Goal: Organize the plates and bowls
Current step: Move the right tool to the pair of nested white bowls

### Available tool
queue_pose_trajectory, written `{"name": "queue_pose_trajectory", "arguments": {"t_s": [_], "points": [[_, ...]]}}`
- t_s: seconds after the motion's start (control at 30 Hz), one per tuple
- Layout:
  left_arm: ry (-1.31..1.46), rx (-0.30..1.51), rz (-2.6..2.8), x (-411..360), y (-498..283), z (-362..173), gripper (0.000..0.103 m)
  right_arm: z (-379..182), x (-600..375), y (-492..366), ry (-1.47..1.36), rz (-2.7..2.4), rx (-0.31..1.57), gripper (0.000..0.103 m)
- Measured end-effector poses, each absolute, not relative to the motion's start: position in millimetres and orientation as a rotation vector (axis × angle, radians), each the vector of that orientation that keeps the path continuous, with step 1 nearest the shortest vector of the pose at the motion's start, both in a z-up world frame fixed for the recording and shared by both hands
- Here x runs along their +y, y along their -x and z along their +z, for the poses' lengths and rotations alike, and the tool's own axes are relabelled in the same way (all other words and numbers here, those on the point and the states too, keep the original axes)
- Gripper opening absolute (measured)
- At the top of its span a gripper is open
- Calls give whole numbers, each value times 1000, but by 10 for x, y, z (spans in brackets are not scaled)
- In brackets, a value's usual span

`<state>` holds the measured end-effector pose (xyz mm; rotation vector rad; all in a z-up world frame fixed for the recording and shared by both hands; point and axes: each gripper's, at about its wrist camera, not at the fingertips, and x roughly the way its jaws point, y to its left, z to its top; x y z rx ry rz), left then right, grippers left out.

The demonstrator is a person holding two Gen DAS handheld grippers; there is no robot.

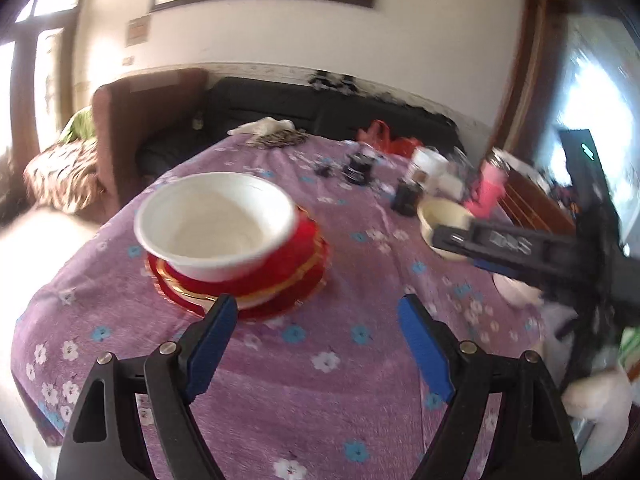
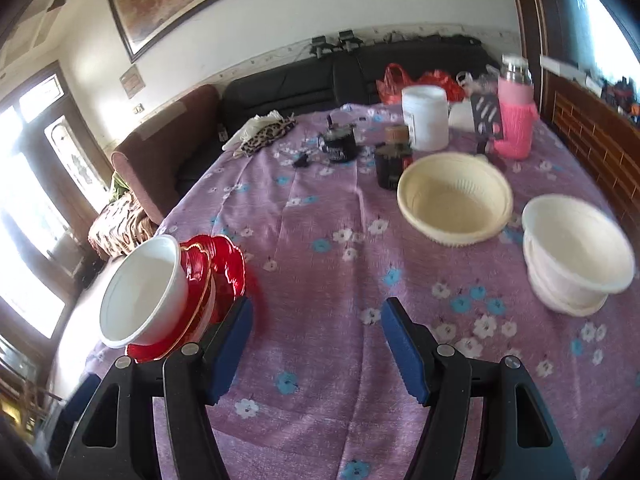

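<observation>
Showing a table under a purple flowered cloth (image 2: 320, 240), the two wrist views are looking down along both grippers. The left gripper (image 1: 318, 312) is hanging with its jaws apart and nothing between them; the right gripper (image 2: 316, 316) is likewise spread wide and holding nothing. In the left view a white bowl (image 1: 216, 224) is sitting on a stack of red plates (image 1: 288, 280) at about eleven o'clock from the left fingertips, just beyond the near blue pad. In the right view a cream basket bowl (image 2: 456, 200) is lying at one o'clock, and a second white bowl (image 2: 576, 248), resting on a pale plate (image 2: 576, 306), is sitting at two o'clock near the table's right edge. The likeliest trouble, as a judgement, is coming from the red stack: it is sitting close to the cloth's left edge, the bowl on top is appearing tilted in the right view, and a nudge from a finger could be tipping it or sliding the stack off. Clutter at twelve o'clock, a pink bottle (image 2: 516, 120), a white tub (image 2: 424, 120) and dark jars (image 2: 392, 164), is crowding the far side. The middle of the cloth is staying open, giving both grippers room to be moving between the stacks.
</observation>
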<state>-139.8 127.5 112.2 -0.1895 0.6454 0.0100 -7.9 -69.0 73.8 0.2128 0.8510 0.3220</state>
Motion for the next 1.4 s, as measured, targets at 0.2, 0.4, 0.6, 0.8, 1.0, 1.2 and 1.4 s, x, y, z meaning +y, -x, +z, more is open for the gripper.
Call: {"name": "queue_pose_trajectory", "arguments": {"t_s": [0.2, 0.4, 0.6, 0.8, 1.0, 1.2, 1.4], "points": [[65, 647, -14, 1054, 1538, 1035, 82, 553, -593, 76, -215, 322, 877, 71], [99, 641, 2, 1231, 1750, 1034, 82, 818, -332, -48, -72, 306, 839, 71], [59, 631, 21, 1282, 1790, 1038, 82, 723, -847, 160, -199, 328, 839, 71], [-35, 634, -61, 1057, 1617, 1284, 83, 580, -2059, 648, -421, 178, 744, 71], [20, 679, -187, 663, 1226, 1292, 85, 378, -3353, 1159, -699, -62, 666, 74], [23, 777, -229, 324, 916, 1053, 85, 322, -3859, 1192, -782, -135, 650, 74], [17, 846, -214, 174, 658, 1002, 85, 265, -3830, 965, -719, -122, 690, 74]]}}
